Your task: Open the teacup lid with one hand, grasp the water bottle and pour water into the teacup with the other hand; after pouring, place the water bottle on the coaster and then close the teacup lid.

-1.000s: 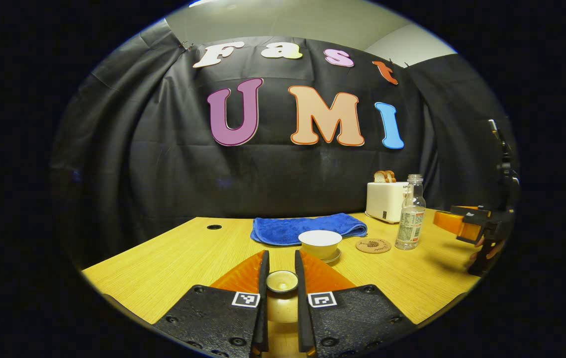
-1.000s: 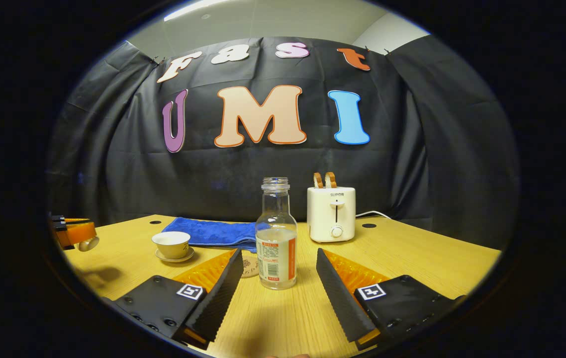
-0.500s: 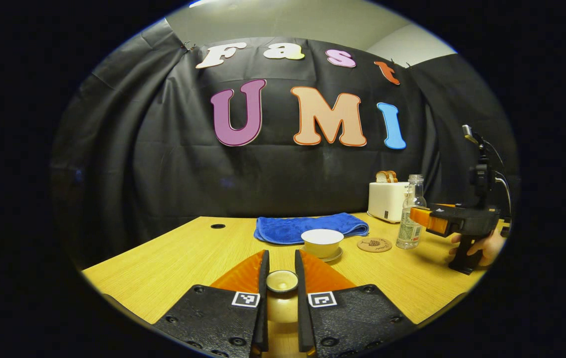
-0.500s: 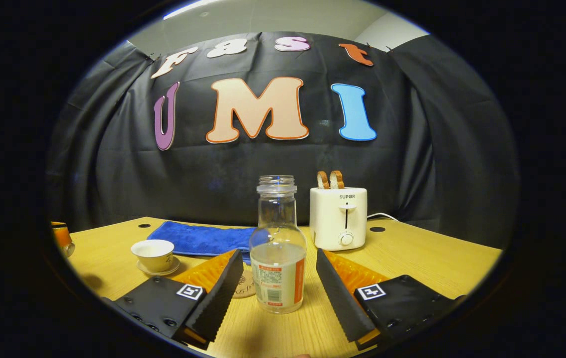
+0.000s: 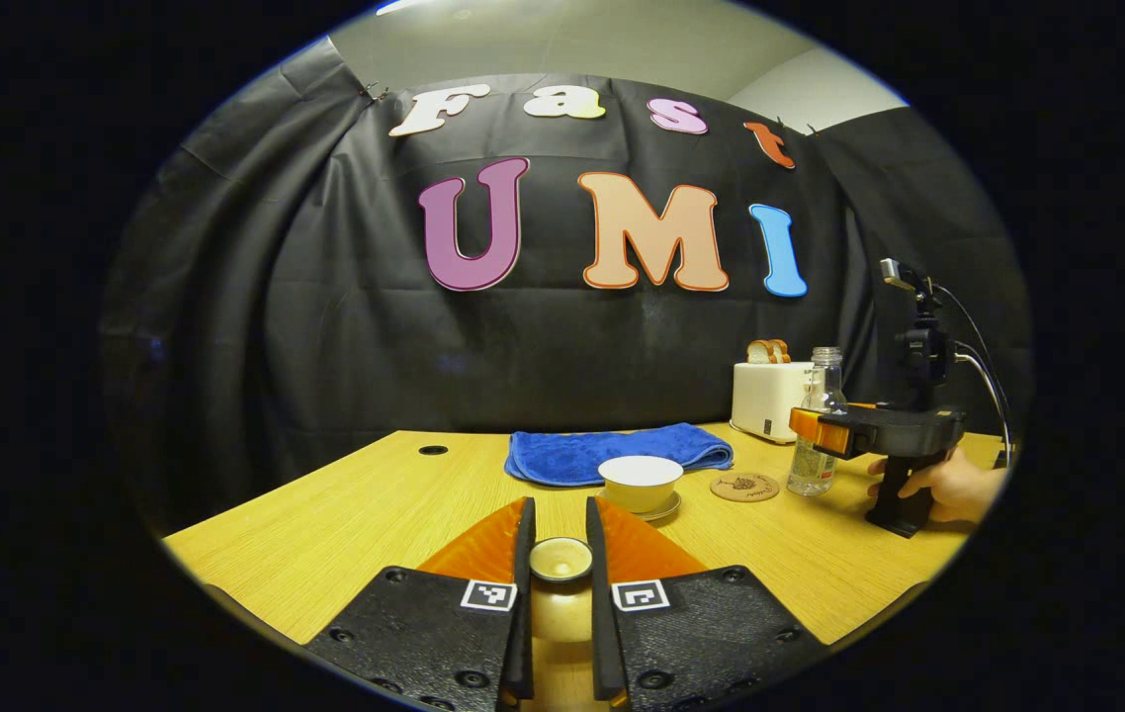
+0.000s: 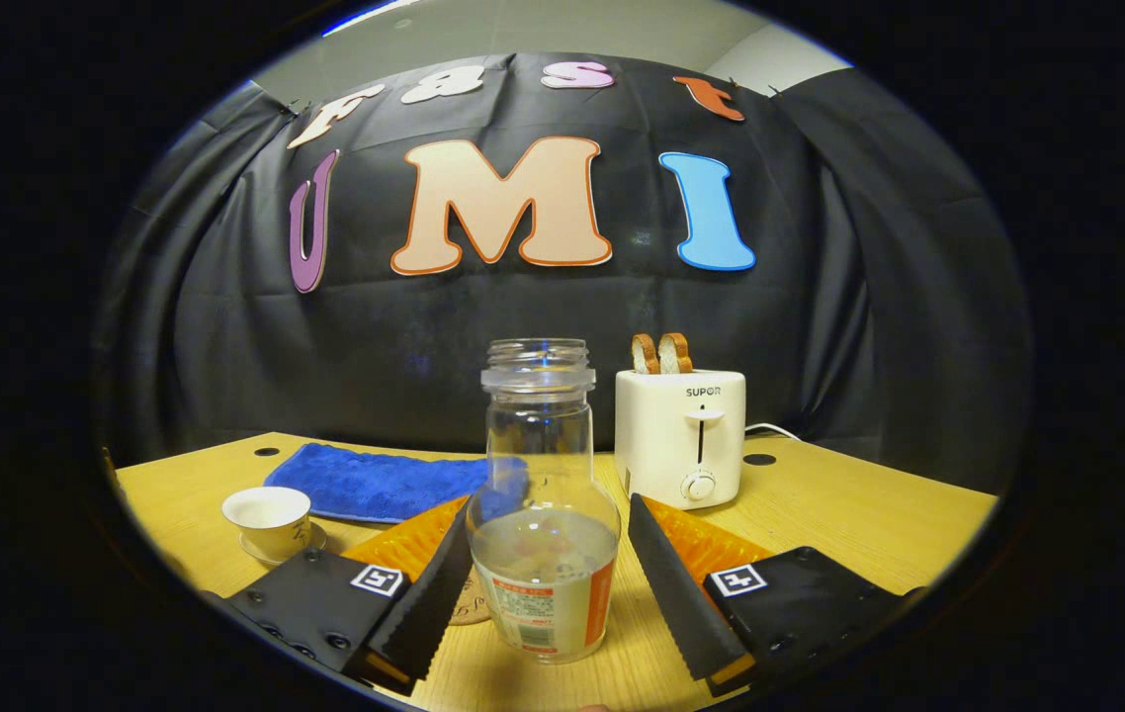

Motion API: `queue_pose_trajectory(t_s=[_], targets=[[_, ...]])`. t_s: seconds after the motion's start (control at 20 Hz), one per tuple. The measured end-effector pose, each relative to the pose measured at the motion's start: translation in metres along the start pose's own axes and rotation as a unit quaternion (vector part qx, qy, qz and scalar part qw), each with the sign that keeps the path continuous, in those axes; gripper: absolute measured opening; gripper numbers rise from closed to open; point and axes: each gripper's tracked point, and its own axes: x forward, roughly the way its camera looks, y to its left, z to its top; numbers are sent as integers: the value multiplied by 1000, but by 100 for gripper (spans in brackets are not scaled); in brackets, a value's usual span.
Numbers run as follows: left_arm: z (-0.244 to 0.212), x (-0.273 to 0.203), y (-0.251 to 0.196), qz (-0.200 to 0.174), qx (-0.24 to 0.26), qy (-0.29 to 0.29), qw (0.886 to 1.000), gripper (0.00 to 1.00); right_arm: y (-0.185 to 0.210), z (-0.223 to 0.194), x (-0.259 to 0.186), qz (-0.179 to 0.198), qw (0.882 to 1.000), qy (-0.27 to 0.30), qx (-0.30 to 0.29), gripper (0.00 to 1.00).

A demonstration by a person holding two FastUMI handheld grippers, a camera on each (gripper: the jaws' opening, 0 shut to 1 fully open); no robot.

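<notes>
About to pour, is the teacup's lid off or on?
Off. The teacup sits uncovered on its saucer, and the left gripper holds the lid.

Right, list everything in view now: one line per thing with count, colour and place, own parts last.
teacup: one, white, on its saucer left of the bottle, uncovered.
teacup lid: one, pale, clamped in the left gripper above the table.
water bottle: one, clear, upright between the right fingers.
coaster: one, brown, between cup and bottle.
towel: one, blue, behind the cup.
toaster: one, white, two slices in it, at the back.
table: one, yellow wood.
left gripper: shut on the lid.
right gripper: open around the bottle.
hand: one, holding the right gripper.
</notes>
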Motion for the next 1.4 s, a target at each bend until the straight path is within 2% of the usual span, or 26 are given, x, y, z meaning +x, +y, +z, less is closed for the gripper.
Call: queue_pose_trajectory(t_s=[0.2,0.3,0.7,0.8,0.95,1.05,1.15,1.25,1.4], targets=[[0,1,0,0,0,0,1000,20,4,0,4,6,1000,-2,0,96],[-1,1,0,-1,0,-1,1000,20,3,-1,7,5,1000,1,0,81],[-1,0,-3,-5,0,-2,1000,20,6,-2,4,6,1000,2,-7,69],[-1,1,-2,-5,1,-2,1000,20,14,1,2,8,999,0,-34,69],[-2,1,-6,-12,1,-3,1000,20,31,4,1,21,992,-4,-124,69],[-1,1,-8,-19,0,-3,1000,20,47,2,4,31,982,9,-188,68],[-1,1,-11,-29,1,-3,1000,20,61,6,9,37,961,6,-274,69],[-2,3,-9,-35,1,-3,999,20,73,12,12,37,934,-8,-355,69],[-2,5,10,-24,0,-1,1000,20,101,9,16,56,884,-21,-463,69]])
